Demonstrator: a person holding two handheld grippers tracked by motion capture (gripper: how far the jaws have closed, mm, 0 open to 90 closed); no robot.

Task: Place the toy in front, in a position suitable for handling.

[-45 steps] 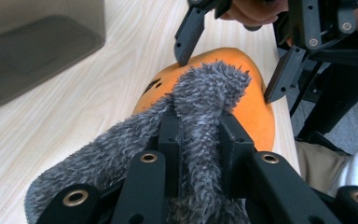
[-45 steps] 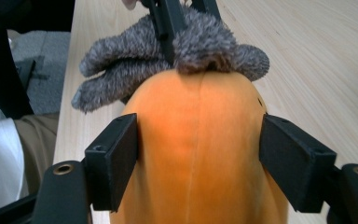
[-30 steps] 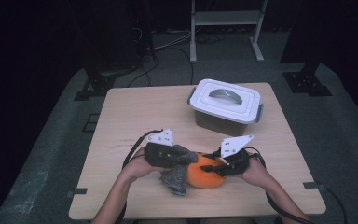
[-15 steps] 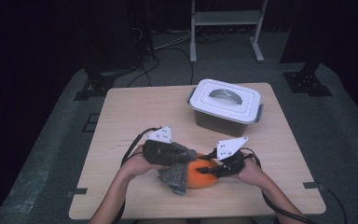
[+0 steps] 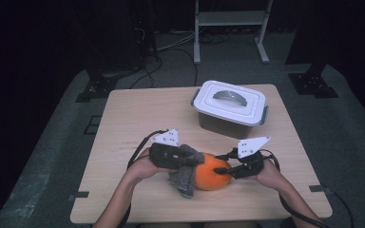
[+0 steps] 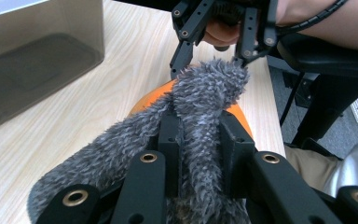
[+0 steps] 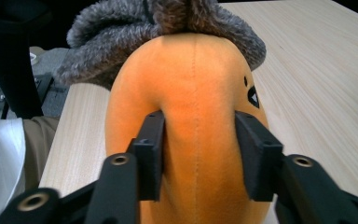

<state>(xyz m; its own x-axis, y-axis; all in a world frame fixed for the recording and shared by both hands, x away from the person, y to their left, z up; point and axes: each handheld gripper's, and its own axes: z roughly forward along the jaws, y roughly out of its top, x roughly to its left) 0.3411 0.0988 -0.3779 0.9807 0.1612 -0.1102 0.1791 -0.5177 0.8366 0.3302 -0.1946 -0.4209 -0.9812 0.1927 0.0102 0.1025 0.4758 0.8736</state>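
- Both grippers have slid slightly nearer the table's (image 5: 123, 118) front edge, carrying the orange plush toy (image 5: 211, 172) farther from the lidded box (image 5: 229, 108).
- Left gripper (image 6: 199, 135) pinches its grey fur (image 6: 200, 98); right gripper (image 7: 198, 154) squeezes its body, likely pulling them apart.

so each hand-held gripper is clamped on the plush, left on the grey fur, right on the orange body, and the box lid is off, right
Not quite: the white lid is on the box, as the high view shows. The rest holds: left hand-held gripper pinches the grey fur, right hand-held gripper the orange body.

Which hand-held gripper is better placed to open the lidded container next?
Right. Both are busy: the left hand-held gripper pinches the grey furry fabric, the right hand-held gripper clamps the orange plush toy. The right sits nearer the container.
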